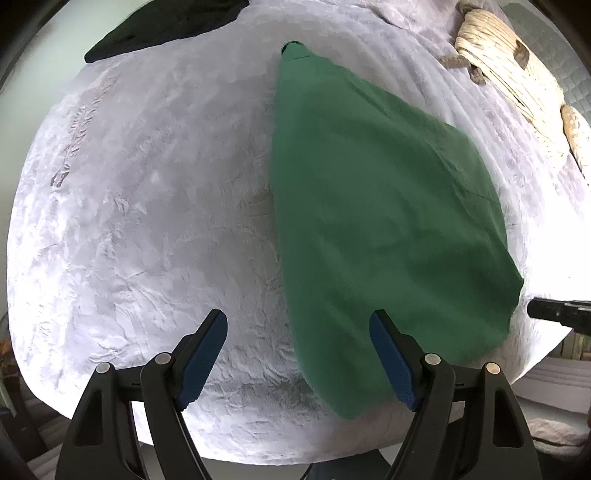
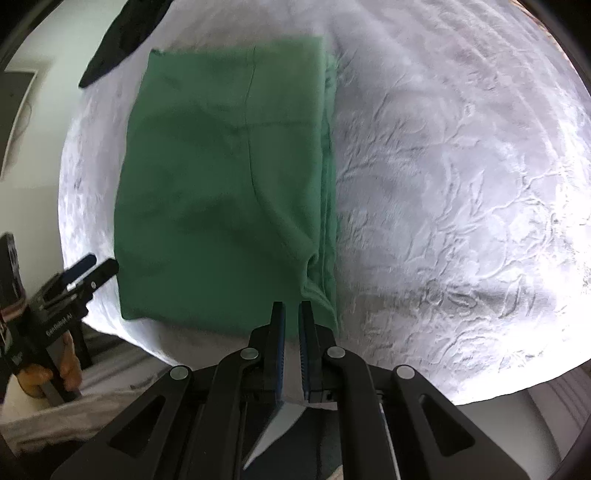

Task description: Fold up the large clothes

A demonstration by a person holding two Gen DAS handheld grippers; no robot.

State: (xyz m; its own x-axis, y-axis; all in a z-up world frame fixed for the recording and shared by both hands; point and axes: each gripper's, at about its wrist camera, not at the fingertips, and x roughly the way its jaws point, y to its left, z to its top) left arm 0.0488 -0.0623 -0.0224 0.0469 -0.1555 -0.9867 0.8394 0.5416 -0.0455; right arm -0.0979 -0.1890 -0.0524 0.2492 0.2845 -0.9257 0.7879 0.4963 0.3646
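Green garment [image 2: 221, 184]: we see smooth soft cloth folded into a rough rectangle, layered edges stacked along one side, lying flat on the bed.
Bed cover [image 1: 147, 221]: pale plush fleece, crinkled nap.
Left gripper [image 1: 297, 354]: our black claw with blue ribbed pads [image 1: 201, 362] spread wide, nothing between them, above the garment's near edge.
Right gripper [image 2: 291, 325]: fingers nearly pressed together; we see no cloth pinched.
Dark garment [image 1: 162, 26]: black, at the far edge.
Knitted item [image 1: 509, 74]: cream, ribbed, brown patches.

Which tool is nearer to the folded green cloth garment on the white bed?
Right. The right tool is shut above the folded green cloth garment's near corner; the left tool is open, straddling its opposite edge.
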